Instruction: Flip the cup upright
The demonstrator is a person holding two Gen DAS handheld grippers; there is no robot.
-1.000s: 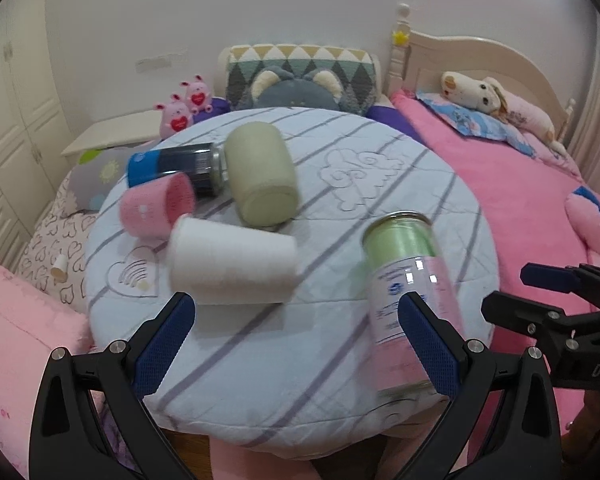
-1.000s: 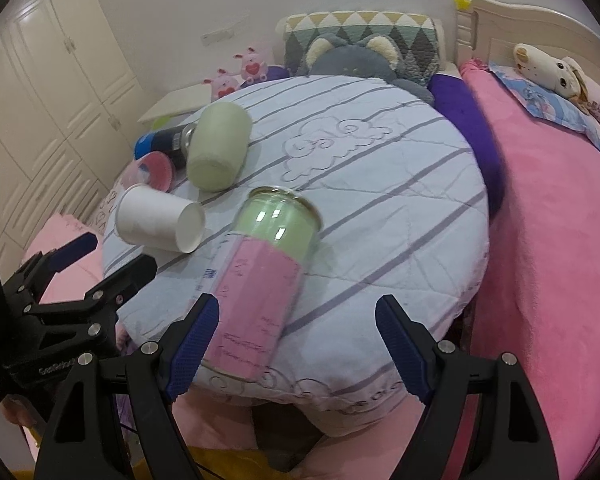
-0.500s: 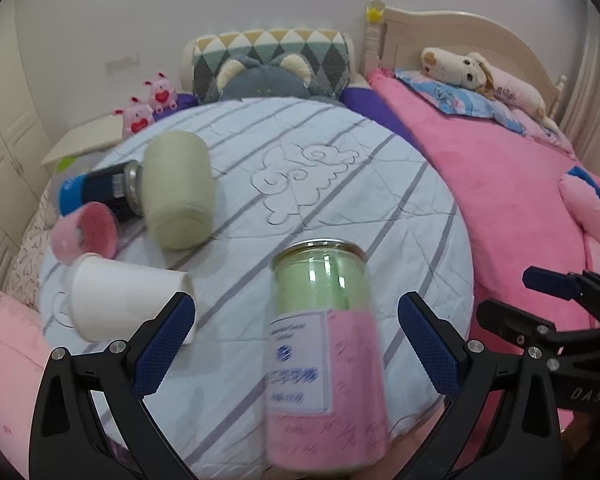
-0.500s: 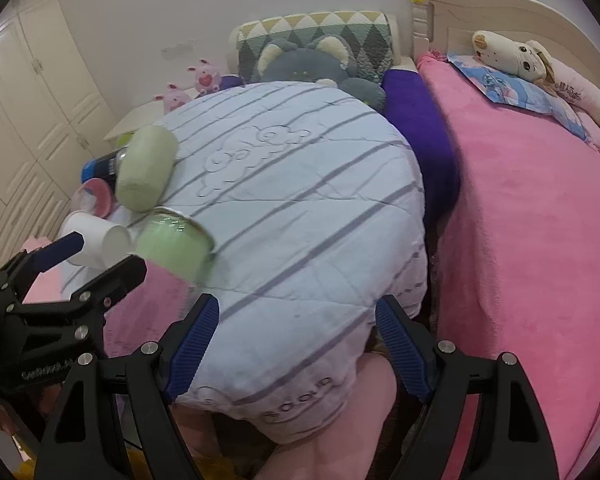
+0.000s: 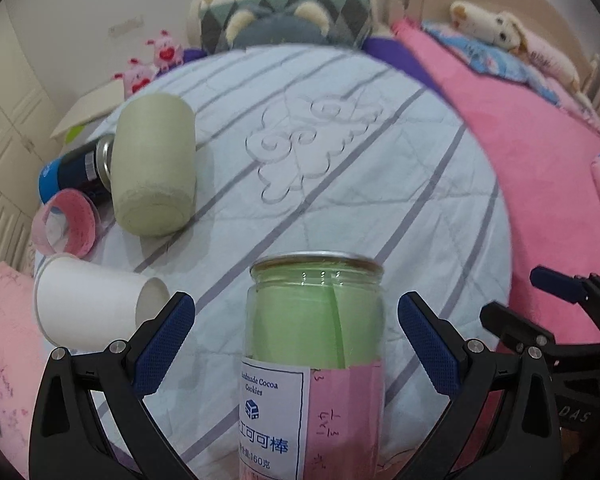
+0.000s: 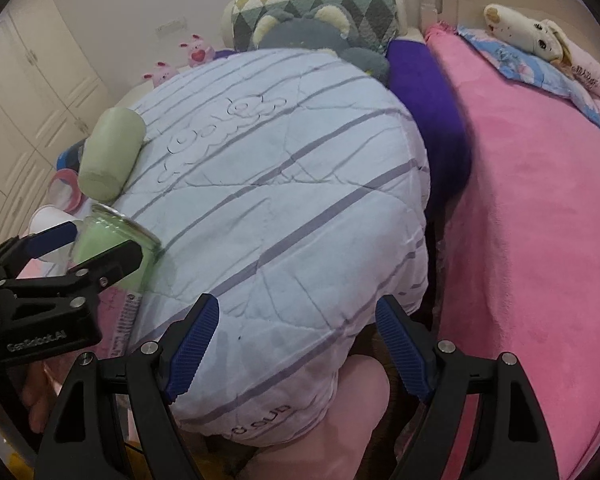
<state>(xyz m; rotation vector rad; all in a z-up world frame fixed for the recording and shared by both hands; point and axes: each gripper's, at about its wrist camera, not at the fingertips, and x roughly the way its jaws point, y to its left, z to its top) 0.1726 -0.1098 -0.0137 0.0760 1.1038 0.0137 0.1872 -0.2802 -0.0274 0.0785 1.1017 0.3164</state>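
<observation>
Five lying containers (image 5: 153, 168), perhaps; two hand-held grippers (image 5: 296, 344).

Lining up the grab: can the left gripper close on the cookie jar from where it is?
Probably yes. The left gripper is open with the cookie jar between its fingers, nothing in between. The white paper cup lies just left, apart from the jar.

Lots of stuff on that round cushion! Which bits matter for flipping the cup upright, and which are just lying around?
In the job: clear jar, left gripper.

Lying about: white paper cup, green cup, pink cup, blue can, right gripper.
</observation>
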